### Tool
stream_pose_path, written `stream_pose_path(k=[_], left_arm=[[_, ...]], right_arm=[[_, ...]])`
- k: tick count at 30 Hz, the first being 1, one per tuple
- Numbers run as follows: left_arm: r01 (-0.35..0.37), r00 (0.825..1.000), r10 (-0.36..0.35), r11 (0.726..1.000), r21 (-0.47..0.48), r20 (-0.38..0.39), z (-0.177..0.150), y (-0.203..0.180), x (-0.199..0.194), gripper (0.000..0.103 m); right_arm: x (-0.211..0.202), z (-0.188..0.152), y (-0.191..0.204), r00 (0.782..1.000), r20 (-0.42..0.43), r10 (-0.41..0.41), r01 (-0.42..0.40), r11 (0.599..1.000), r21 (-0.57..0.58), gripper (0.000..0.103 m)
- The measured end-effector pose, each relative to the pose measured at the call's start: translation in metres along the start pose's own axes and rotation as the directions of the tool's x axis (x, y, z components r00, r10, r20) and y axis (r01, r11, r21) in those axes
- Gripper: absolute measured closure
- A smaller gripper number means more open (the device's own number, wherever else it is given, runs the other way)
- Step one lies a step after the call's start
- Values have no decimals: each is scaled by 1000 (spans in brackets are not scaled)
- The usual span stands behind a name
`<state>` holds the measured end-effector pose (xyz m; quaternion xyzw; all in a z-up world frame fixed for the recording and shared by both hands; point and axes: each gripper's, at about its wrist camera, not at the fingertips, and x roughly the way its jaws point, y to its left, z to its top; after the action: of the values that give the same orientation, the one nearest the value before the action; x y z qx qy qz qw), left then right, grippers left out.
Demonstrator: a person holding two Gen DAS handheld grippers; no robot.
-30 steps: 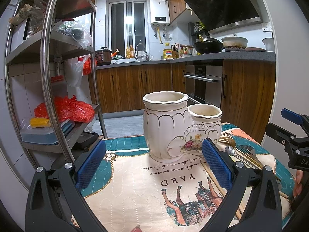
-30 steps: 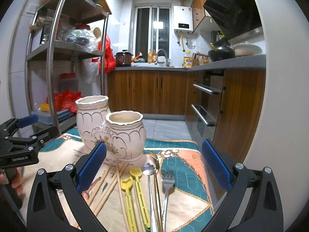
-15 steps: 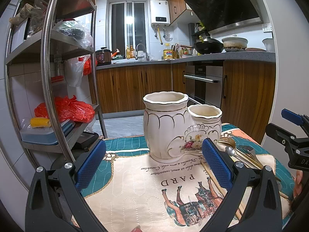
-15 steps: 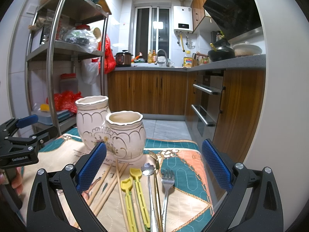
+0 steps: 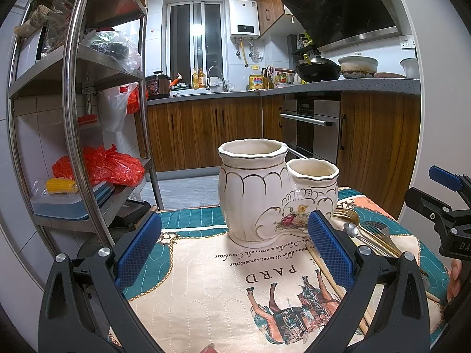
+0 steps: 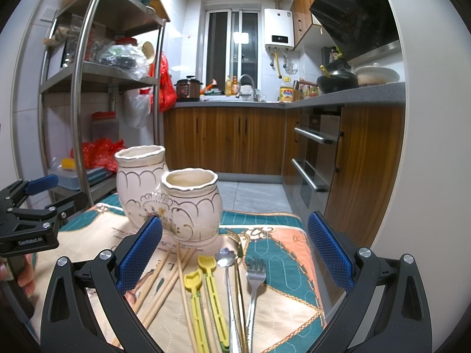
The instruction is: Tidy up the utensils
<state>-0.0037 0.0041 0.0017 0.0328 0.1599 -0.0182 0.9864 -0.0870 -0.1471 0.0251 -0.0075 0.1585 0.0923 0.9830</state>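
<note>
Nearest, the right tool (image 6: 234, 256) gapes wide with nothing between its blue pads, hovering above the utensils on the desk (image 6: 282, 303): wooden chopsticks (image 6: 160, 289) at 8 o'clock, yellow chopsticks (image 6: 207, 291), a spoon (image 6: 228, 276) and a fork (image 6: 254, 279) at 6. The left tool (image 5: 234, 247) is equally wide and empty. Beyond at 12 stands the ceramic holder (image 6: 173, 197), both cups empty. Thin, crowded handles may slip or come up two together; a careless drop could tip the holder.
</note>
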Motion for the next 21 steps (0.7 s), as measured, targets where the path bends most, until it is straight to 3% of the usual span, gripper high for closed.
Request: stream_pose_path(k=[21], left_arm=[[3, 1000, -3, 1000, -1, 5, -1, -1, 1, 5]], right_arm=[[0, 0, 0, 1000, 0, 0, 0, 1000, 1, 5]])
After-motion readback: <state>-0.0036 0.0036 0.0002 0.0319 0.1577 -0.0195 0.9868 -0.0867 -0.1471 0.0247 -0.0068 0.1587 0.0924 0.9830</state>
